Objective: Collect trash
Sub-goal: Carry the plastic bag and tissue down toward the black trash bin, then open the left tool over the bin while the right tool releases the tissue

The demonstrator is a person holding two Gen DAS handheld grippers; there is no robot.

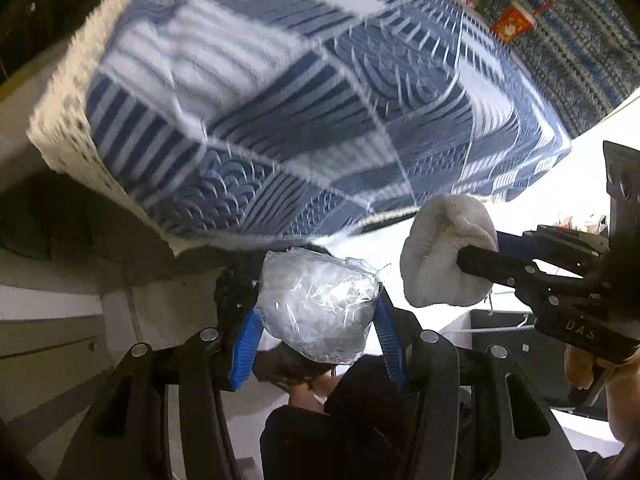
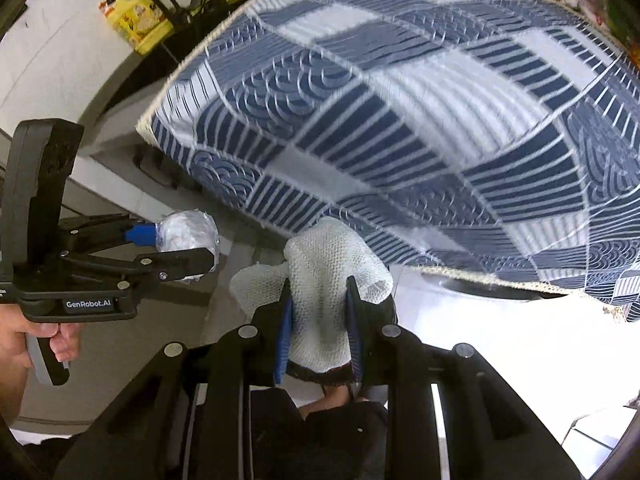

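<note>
The right claw (image 2: 320,312) is seen closed on a white knitted cloth (image 2: 332,276), which is pinched between its blue-lined fingers (image 2: 285,336) and bulges above them. At the left, the left claw (image 2: 188,246) is gripped by a hand (image 2: 24,340) and is clamped on a crumpled wad of clear plastic (image 2: 186,232). Most of the upper view is filled by a blue-and-white patterned cover (image 2: 400,120) with a pale fringed edge, draped over a raised surface. A yellow container (image 2: 138,20) with a black handle is seen at the upper left, beyond the cover.
</note>
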